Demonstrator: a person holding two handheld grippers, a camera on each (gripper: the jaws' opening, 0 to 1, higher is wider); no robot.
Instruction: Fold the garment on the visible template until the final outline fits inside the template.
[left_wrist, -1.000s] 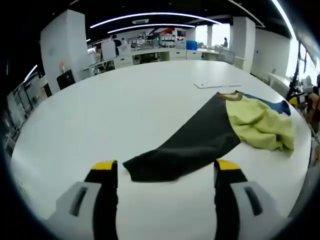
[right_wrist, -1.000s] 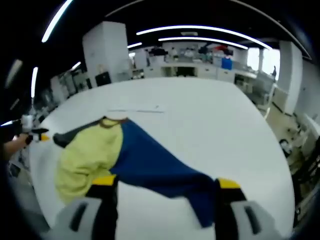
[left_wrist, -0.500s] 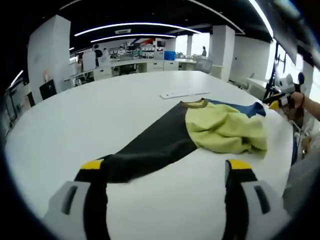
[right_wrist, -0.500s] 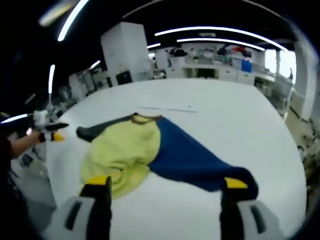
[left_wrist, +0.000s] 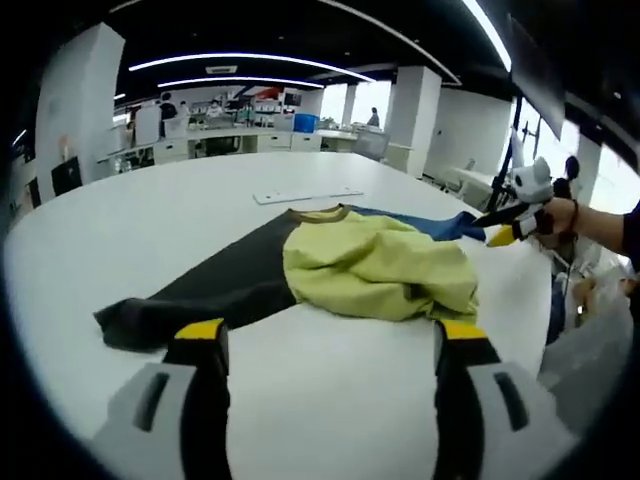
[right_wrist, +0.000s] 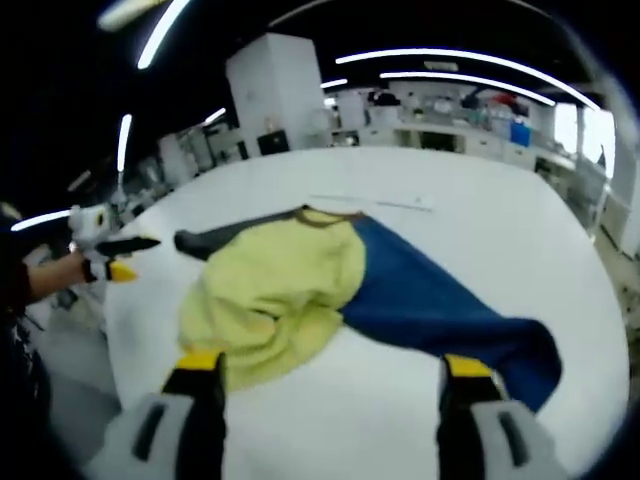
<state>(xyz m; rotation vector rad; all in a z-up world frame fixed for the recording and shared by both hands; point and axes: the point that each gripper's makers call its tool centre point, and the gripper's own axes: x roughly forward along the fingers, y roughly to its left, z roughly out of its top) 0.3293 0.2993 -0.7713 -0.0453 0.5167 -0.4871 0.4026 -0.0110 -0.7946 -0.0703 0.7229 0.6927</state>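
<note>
Left gripper view: left gripper (left_wrist: 325, 345) hangs wide open and empty over the table (left_wrist: 150, 215), near the garment (left_wrist: 375, 265) lying rumpled, likely awaiting a grab. Right gripper view: right gripper (right_wrist: 325, 375) likewise spread, holding nothing, facing the garment's blue sleeve (right_wrist: 440, 310).

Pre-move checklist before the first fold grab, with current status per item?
1. Garment fully on the table: ok; black sleeve, yellow body and blue sleeve all lie on the white top.
2. Garment flat: not ok; the yellow body is bunched and wrinkled.
3. Left hand-held gripper free: ok; jaws open, nothing between them, short of the cloth.
4. Right hand-held gripper free: ok; jaws open, hem of the yellow body just ahead.
5. Template outline located: cannot tell; a thin flat strip lies beyond the collar, and no outline is legible.
6. Sleeves spread apart: ok; they point to opposite sides.
</note>
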